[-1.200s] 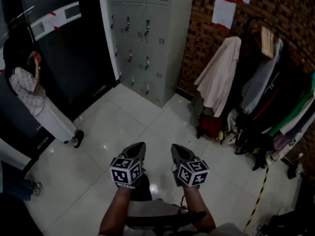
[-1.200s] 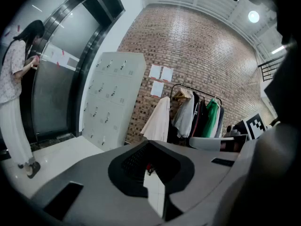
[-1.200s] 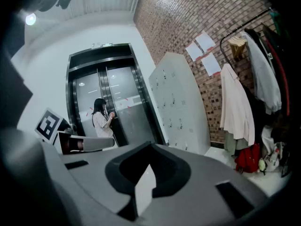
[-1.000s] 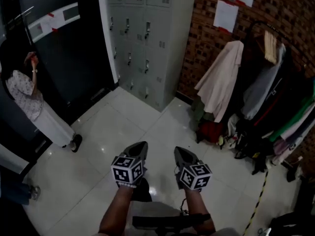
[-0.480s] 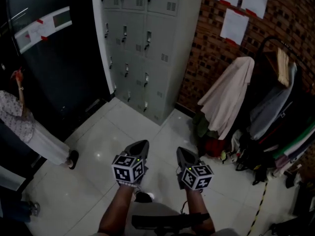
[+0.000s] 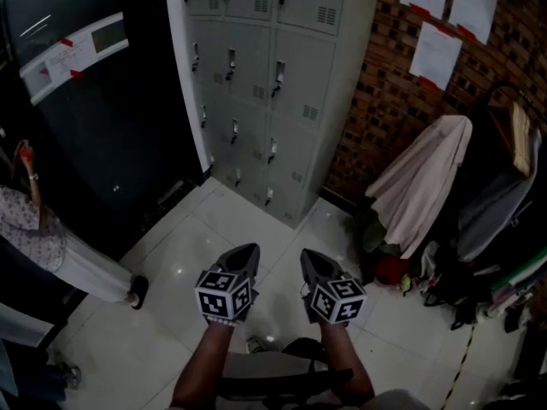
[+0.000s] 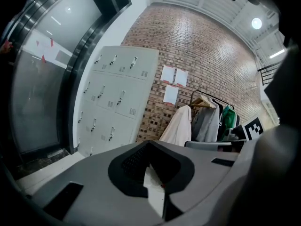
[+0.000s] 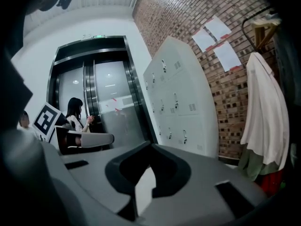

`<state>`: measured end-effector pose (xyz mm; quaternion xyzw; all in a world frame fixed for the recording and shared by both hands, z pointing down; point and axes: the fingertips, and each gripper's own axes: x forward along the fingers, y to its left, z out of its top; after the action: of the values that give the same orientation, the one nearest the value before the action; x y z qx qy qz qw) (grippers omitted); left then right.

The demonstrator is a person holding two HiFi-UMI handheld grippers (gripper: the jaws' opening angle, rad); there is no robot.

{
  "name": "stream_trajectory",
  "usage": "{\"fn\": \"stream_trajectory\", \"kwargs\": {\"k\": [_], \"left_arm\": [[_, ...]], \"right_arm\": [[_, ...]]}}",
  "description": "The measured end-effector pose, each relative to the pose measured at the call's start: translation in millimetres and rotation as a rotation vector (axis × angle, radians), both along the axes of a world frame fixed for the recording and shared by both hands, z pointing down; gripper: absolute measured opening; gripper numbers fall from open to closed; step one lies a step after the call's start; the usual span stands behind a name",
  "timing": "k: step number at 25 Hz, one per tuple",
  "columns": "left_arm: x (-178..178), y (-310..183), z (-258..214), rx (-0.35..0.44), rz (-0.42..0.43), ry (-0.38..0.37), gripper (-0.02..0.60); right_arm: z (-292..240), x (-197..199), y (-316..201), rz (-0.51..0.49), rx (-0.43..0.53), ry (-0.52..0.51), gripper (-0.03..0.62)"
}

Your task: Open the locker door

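Note:
The grey locker bank stands against the far wall, its several small doors all closed, each with a small handle. It also shows in the left gripper view and in the right gripper view. My left gripper and right gripper are held side by side above the white tile floor, well short of the lockers. Both point towards them. The left gripper has its jaws together with nothing between them. The right gripper is likewise shut and empty.
Dark glass doors stand left of the lockers, and a person is in front of them. At the right, a brick wall carries paper sheets. A rack of coats and clothes stands below them.
The lockers have grown larger and shifted right and lower in the head view as I move closer. The person has slid towards the left edge. Both grippers stay shut, side by side.

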<state>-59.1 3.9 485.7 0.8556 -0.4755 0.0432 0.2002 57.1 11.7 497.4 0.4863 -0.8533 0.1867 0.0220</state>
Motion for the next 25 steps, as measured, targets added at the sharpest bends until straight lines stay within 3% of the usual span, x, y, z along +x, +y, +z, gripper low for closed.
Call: {"fn": "stream_trajectory", "kwargs": {"k": [14, 25], "left_arm": [[-27, -104, 7, -0.001, -0.014, 0.023, -0.002], [-34, -262, 0, 0.015, -0.048, 0.036, -0.002]], "right_arm": [[-5, -38, -118, -0.029, 0.037, 0.002, 0.003], [-18, -42, -294, -0.039, 0.081, 0.003, 0.005]]}}
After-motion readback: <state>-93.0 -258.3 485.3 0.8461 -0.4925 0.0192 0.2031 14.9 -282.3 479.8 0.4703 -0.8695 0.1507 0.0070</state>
